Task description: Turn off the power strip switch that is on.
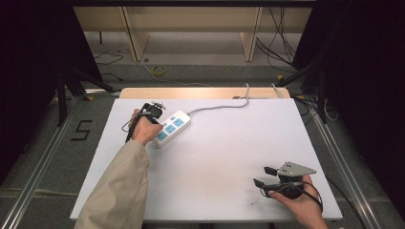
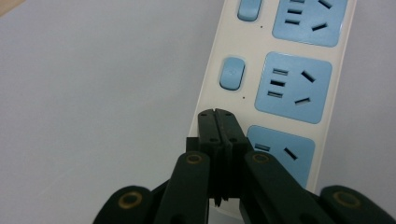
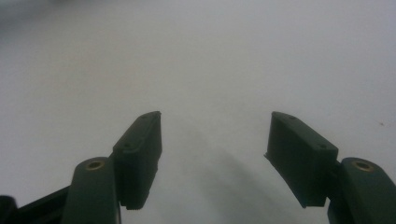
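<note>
A white power strip (image 1: 171, 128) with blue sockets and blue switches lies at the table's back left, its grey cable (image 1: 219, 107) running off toward the far edge. My left gripper (image 1: 157, 121) points down at the strip's near end. In the left gripper view the jaws are pressed together with nothing between them, and the left gripper (image 2: 217, 114) tips rest over the power strip (image 2: 261, 84) edge, just below a blue switch (image 2: 232, 73). My right gripper (image 1: 262, 175) hovers open over bare table at the front right. The right gripper (image 3: 215, 126) holds nothing.
The white table top (image 1: 215, 157) stretches between the two hands. Beyond its far edge are a wooden board (image 1: 200, 92), loose cables on the floor and shelf legs. Metal rails (image 1: 43, 157) run along both sides.
</note>
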`<state>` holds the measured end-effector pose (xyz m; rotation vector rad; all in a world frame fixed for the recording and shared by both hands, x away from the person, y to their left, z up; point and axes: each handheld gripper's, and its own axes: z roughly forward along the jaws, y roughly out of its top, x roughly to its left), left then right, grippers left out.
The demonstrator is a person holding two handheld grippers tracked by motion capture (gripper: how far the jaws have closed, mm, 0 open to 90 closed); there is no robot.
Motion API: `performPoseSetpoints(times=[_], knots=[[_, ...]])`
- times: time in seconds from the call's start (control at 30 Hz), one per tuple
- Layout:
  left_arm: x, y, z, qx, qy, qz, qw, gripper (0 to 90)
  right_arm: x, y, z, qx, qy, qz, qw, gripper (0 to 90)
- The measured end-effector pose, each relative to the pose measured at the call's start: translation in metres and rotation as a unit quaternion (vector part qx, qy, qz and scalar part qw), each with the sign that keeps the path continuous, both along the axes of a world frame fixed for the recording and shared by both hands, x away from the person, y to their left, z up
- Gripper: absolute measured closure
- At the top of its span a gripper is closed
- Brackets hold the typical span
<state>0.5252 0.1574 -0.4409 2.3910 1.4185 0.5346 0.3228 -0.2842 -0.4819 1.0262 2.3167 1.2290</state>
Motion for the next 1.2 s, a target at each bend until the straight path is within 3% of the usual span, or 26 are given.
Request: performPoseSetpoints(times=[0.37, 0.53, 0.57, 0.6, 0.7, 0.8, 0.83, 0.93, 1.03, 1.13, 1.2], knots=[[-0.0004, -0.0025, -0.0008, 0.014, -0.003, -0.013, 0.9998, 89.6, -0.0009, 0.0007, 0.0005, -0.003, -0.002, 0.002, 1.0, 36.1], [-0.0008, 0.0008, -0.0002, -0.001, 0.006, -0.005, 1.0, 89.7, -0.0005, 0.0001, 0.0002, -0.003, 0.0, 0.001, 1.0, 36.1], [-0.0012, 0.0013, -0.0003, 0.003, 0.01, -0.004, 0.9999, 89.8, -0.0005, 0.0002, 0.0002, -0.003, 0.0, 0.001, 1.0, 36.1], [-0.0019, 0.0019, -0.0007, 0.022, 0.018, -0.006, 0.9996, 89.7, -0.0006, 0.0002, 0.0002, -0.003, -0.001, 0.001, 1.0, 36.0], [-0.0029, 0.0044, -0.0018, 0.019, 0.004, -0.011, 0.9998, 89.8, -0.0007, 0.0001, 0.0005, -0.002, -0.001, 0.001, 1.0, 36.0], [-0.0042, 0.0019, -0.0026, 0.032, -0.004, -0.025, 0.9992, 89.7, -0.0004, 0.0004, 0.0002, -0.003, 0.0, 0.002, 1.0, 36.0], [-0.004, 0.0028, -0.0018, 0.027, -0.004, -0.022, 0.9994, 89.7, -0.0004, 0.0006, 0.0002, -0.002, 0.0, 0.002, 1.0, 36.1], [-0.0023, 0.005, -0.001, -0.02, -0.005, -0.015, 0.9997, 89.9, -0.0002, 0.001, 0.0002, -0.002, 0.001, 0.001, 1.0, 36.0], [-0.001, 0.0014, -0.0037, -0.025, -0.015, -0.015, 0.9995, 89.9, 0.0003, 0.0002, -0.0002, -0.002, 0.002, 0.001, 1.0, 36.1], [-0.0008, -0.0018, -0.0035, -0.01, -0.016, -0.019, 0.9996, 89.8, 0.0, -0.0011, 0.0, -0.001, 0.0, -0.001, 1.0, 36.0], [-0.0012, -0.0001, -0.0035, -0.017, -0.016, -0.016, 0.9996, 89.9, -0.0005, -0.0015, 0.0004, 0.0, 0.0, 0.0, 1.0, 36.0]])
